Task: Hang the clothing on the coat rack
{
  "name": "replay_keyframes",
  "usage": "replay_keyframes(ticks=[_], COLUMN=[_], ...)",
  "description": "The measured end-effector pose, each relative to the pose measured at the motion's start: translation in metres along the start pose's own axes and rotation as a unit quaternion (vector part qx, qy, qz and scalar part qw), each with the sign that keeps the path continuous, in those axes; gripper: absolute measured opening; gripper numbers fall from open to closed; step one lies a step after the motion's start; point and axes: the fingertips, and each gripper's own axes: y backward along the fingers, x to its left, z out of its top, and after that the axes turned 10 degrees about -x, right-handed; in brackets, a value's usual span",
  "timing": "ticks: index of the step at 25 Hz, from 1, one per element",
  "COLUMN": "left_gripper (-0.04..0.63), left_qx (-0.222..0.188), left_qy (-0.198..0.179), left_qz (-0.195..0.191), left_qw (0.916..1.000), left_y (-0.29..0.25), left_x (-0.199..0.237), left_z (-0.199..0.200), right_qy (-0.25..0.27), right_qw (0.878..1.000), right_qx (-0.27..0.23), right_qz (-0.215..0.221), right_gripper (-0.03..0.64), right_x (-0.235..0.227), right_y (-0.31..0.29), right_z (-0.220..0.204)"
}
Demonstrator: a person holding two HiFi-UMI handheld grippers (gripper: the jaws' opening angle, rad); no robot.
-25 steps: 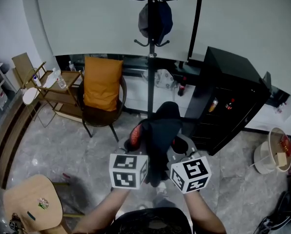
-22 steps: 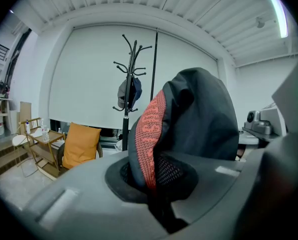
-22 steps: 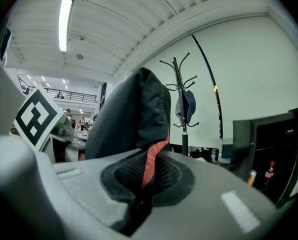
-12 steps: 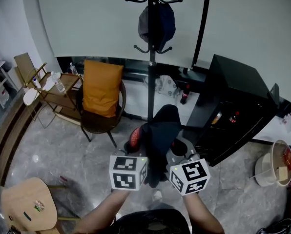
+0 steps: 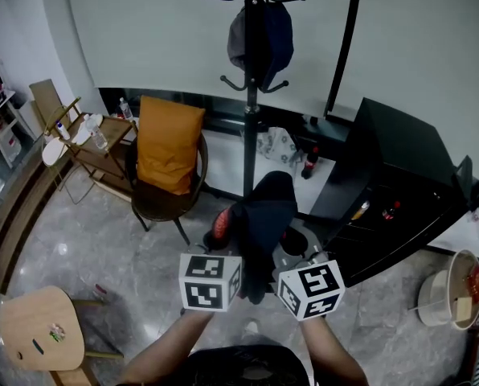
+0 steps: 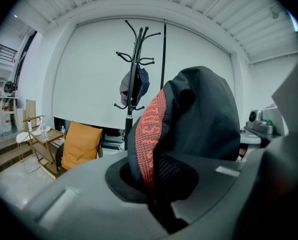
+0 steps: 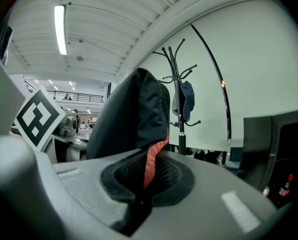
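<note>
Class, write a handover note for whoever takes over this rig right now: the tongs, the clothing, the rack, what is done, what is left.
Left tongs: shut on the black garment, with its red trim showing.
Right tongs: shut on the same garment.
The garment is held up between both, facing the coat rack but apart from it. A dark cap hangs on the rack.
Done: garment picked up.
Left: carry it to the rack, hang it on a free hook, release.

I can read no word or number here. The white cube on the left [image 5: 211, 281] and the white cube on the right [image 5: 312, 289] bear only black square code patterns. The dark bottle's [image 5: 310, 164] red label and the dark jacket's [image 6: 204, 119] red strip [image 6: 150, 129] are too unclear to read.
</note>
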Motion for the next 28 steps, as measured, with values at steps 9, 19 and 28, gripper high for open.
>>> replay_keyframes(ticks=[9, 19, 28], left_gripper=[0.015, 0.015, 0.015], left_qx=[0.001, 0.000, -0.001], left_qy=[0.001, 0.005, 0.011], left_qz=[0.024, 0.037, 0.040], left_qw=[0.9997, 0.9993, 0.9992], left_y=[-0.027, -0.052, -0.086], left_x=[-0.003, 0.012, 0.042], left_z=[0.003, 0.005, 0.008], right_qy=[-0.002, 0.000, 0.002], right_qw=[1.000, 0.999, 0.999], right_qx=[0.003, 0.001, 0.005], right_qz=[0.022, 0.032, 0.033], right_gripper=[0.021, 0.022, 0.023], right_x=[-0.027, -0.041, -0.053], right_y=[-0.015, -0.042, -0.084], right_z=[-0.001, -0.003, -0.009])
